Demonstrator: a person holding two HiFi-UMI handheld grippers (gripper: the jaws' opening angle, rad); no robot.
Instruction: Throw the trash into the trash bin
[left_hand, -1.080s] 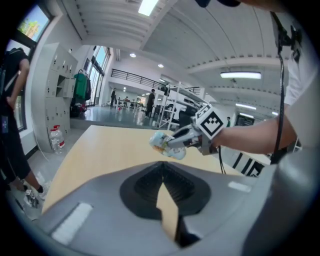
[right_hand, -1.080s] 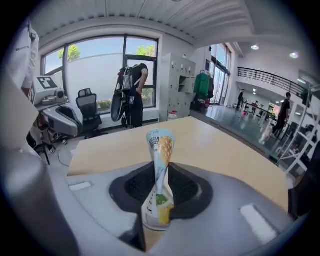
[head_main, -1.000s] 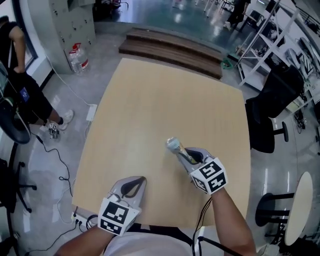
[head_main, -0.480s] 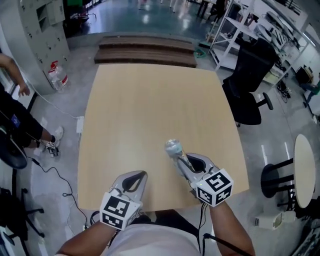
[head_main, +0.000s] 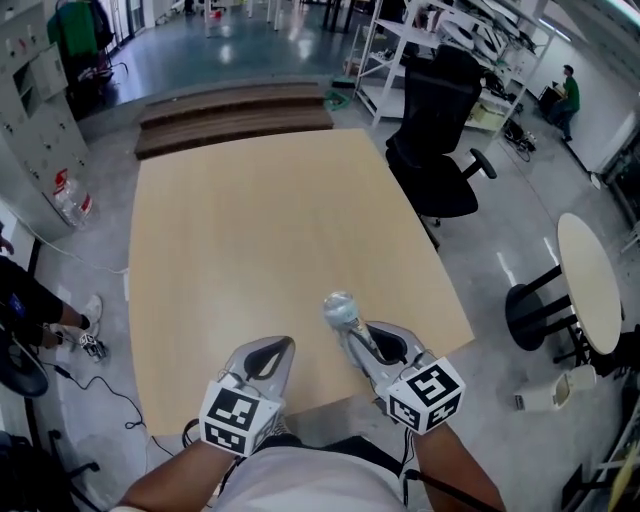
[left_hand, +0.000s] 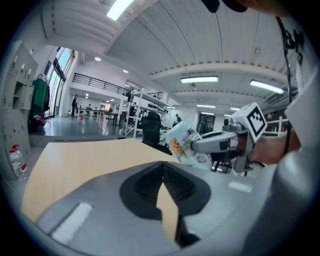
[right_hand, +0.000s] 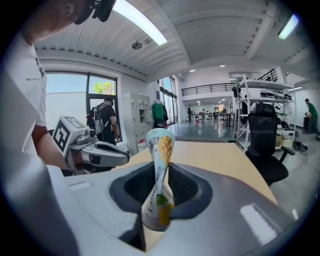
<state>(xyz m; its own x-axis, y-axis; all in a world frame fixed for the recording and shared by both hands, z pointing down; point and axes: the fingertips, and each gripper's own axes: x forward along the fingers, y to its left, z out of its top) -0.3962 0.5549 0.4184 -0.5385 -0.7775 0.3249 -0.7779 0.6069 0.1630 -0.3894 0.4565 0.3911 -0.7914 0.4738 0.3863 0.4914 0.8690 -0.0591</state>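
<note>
Within a second the camera swings toward 3 o'clock: the counter (head_main: 260, 220) now slants off to 11 o'clock. A black office chair (head_main: 435, 150) climbs from 3 o'clock to 1 o'clock, and a round table (head_main: 588, 280) comes up to 3 o'clock. A bystander (head_main: 25, 300) slips to the 9 o'clock edge. The right gripper (head_main: 352, 333), bearing its snack wrapper (head_main: 340, 310), draws back until its rear overhangs the counter's near edge at 5 o'clock.

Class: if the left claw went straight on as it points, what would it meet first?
Probably the bare tabletop: the left claw tilts slightly down over it, nothing lying ahead. The packet in the right claw sits off to the side.
</note>
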